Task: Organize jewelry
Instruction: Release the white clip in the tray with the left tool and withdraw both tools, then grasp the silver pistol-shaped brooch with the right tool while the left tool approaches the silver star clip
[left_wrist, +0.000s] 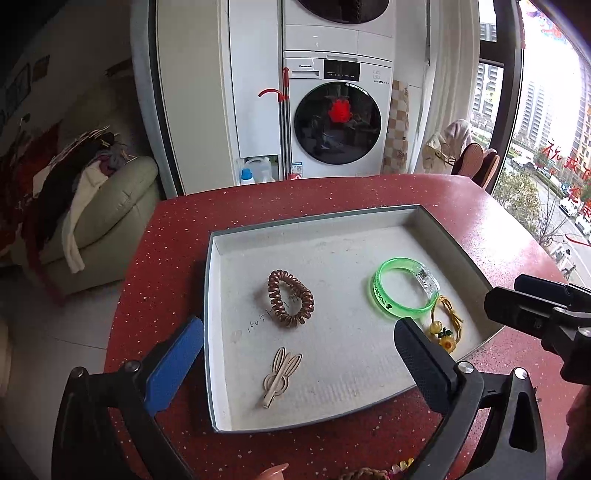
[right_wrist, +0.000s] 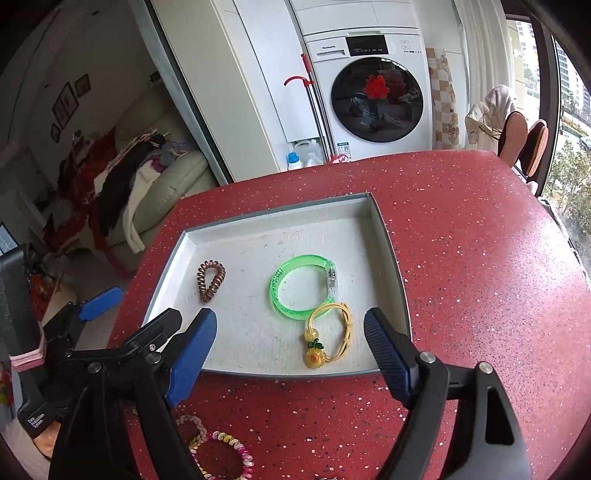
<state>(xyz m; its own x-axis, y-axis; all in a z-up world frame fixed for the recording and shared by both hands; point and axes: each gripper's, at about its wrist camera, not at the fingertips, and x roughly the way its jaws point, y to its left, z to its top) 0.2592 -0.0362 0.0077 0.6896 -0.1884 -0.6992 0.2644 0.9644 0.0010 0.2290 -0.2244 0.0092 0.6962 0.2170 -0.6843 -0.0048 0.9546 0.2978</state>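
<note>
Left gripper: jaws spread wide, nothing between the pads; it hangs over the near left part of the shallow grey rectangular box lid with a white inside. Right gripper: jaws also spread wide and empty, over the lid's near right part.

All items below lie on the lid floor, which sits on the red speckled tabletop.

Left wrist view only:
- beige rabbit-shaped hair clip, near edge, between the left gripper's fingers
- right gripper body at the right margin

Right wrist view only:
- pink and multicoloured coiled bands on the tabletop, near side, outside the lid
- left gripper at the left margin, screening the hair clip

Both views:
- brown spiral coil hair tie, left of centre
- translucent green plastic bangle with a clear clasp, right of centre
- yellow cord bracelet with a sunflower bead charm, touching the bangle's near rim, by the near right corner

Beyond the table's far edge stands a white front-loading washing machine; a cream sofa piled with clothes is far left
</note>
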